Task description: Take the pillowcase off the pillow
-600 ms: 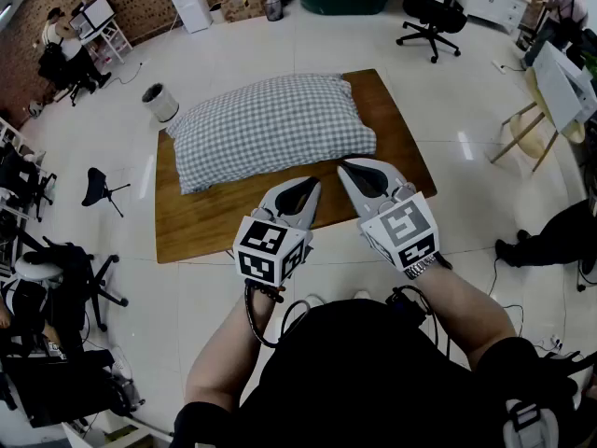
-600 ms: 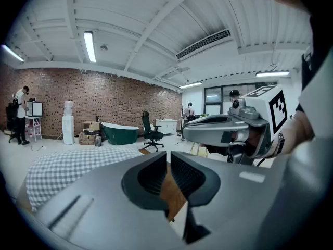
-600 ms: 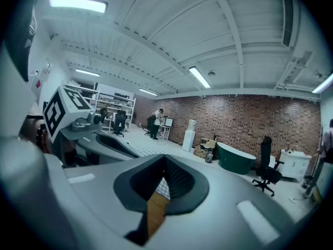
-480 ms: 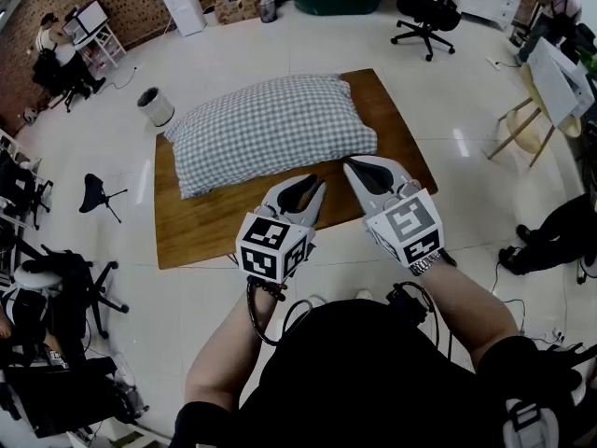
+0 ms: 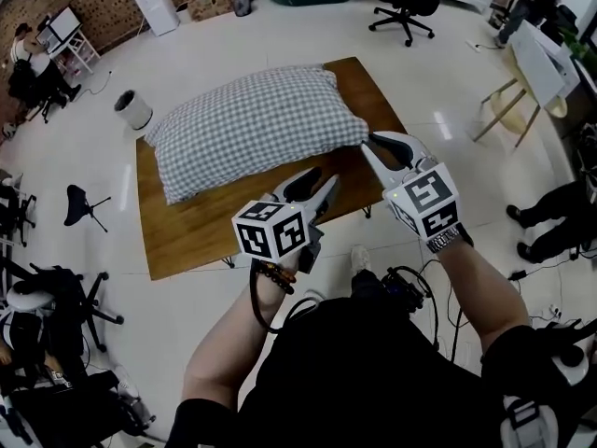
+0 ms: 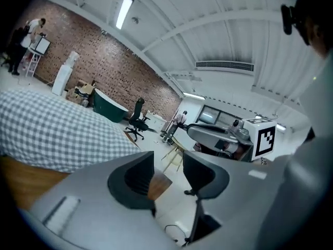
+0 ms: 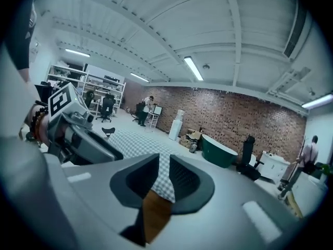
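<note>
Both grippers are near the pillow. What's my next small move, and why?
Probably ease the right gripper forward to the near corner of the pillow, jaws wider: its jaws stand narrowly apart and empty, the left gripper is empty too, and neither grips the pillowcase.

Pillow (image 5: 252,124) on table (image 5: 187,236), w/ bin (image 5: 133,110) on floor near table's far-left corner.

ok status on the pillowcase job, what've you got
Copy: left hand-held gripper open, empty; right hand-held gripper barely open, empty. Neither grips the pillow, pillowcase on, lying on the wooden table. Nothing in the way.
</note>
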### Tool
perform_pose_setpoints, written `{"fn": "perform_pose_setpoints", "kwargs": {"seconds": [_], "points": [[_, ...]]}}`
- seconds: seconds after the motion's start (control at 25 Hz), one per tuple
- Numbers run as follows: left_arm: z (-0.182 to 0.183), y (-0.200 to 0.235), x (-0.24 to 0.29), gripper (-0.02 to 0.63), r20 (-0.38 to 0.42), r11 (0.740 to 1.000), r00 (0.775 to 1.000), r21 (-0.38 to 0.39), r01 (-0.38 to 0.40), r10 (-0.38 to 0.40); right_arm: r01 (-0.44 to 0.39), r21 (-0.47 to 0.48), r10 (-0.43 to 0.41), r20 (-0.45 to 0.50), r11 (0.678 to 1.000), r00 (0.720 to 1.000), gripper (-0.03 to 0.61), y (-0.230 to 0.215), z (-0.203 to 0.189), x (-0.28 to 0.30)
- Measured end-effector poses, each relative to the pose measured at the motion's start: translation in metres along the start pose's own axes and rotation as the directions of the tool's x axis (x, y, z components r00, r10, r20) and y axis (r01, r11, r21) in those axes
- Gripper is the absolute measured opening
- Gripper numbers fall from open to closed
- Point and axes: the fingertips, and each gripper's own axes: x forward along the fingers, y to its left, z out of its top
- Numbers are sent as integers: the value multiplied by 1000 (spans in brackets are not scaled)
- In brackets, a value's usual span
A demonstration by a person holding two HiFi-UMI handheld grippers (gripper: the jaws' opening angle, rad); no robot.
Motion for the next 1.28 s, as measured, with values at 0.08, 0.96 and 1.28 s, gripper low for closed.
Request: {"fn": "perform_pose_setpoints", "kwargs": {"seconds": [0.08, 0.96, 1.28], "points": [[-1, 8, 13, 194, 7, 996, 1000, -88, 16, -16, 12, -2, -13, -17, 1000, 1000, 65, -20, -6, 6], [-31, 223, 271, 310, -9, 722, 965, -661, -203, 263, -300, 129, 326, -330, 945, 886, 160, -282, -246, 240], [-51, 285, 302, 330, -43, 649, 937, -710, -273, 348, -529, 176, 555, -360, 830, 750, 260, -258, -326, 319]]}}
